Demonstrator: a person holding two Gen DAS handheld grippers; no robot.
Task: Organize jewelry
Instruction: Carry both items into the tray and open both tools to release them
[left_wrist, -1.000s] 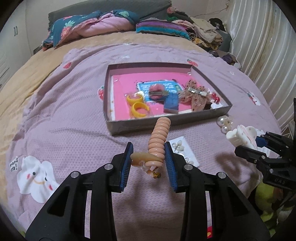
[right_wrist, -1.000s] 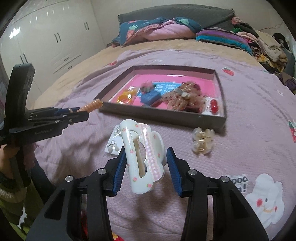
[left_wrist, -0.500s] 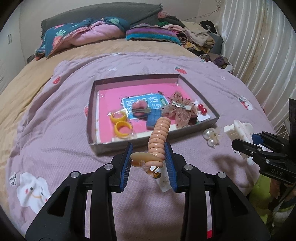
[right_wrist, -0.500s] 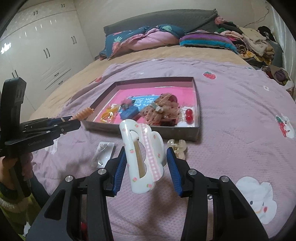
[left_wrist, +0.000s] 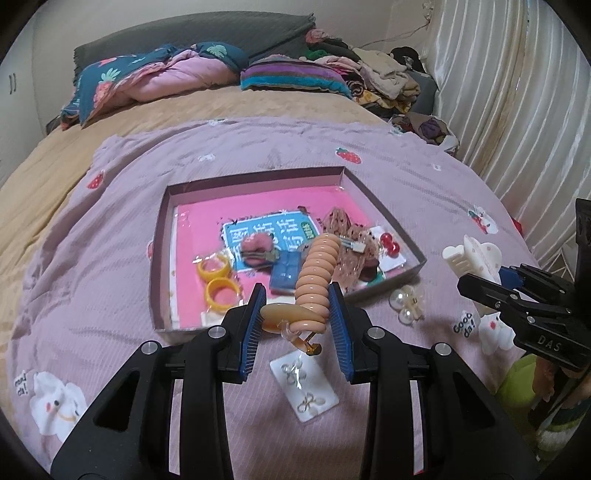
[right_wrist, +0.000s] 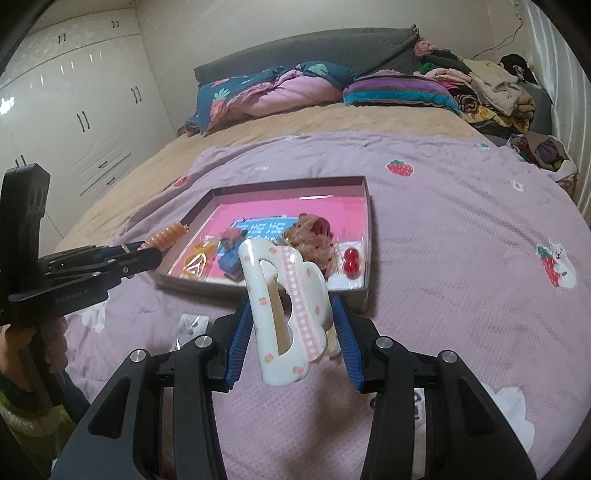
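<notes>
Bed (right_wrist: 461, 229) with grey headboard (right_wrist: 306, 55), white wardrobe (right_wrist: 74, 122), pleated curtain (left_wrist: 517, 110)

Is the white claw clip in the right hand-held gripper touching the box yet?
Apart. The left wrist view shows the white claw clip held clear to the right of the box.

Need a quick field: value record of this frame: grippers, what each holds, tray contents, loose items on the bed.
left gripper: shut on peach spiral hair clip
right gripper: shut on white claw clip, pink gingham stripe, small strawberry prints
tray: open, pink-lined, on purple blanket
in tray: two yellow rings, blue clip, brown bow clip, red cherry piece
outside tray: pearl clip, earring card, both on the blanket near the tray's front edge
held items: both above the blanket, not yet in the tray
</notes>
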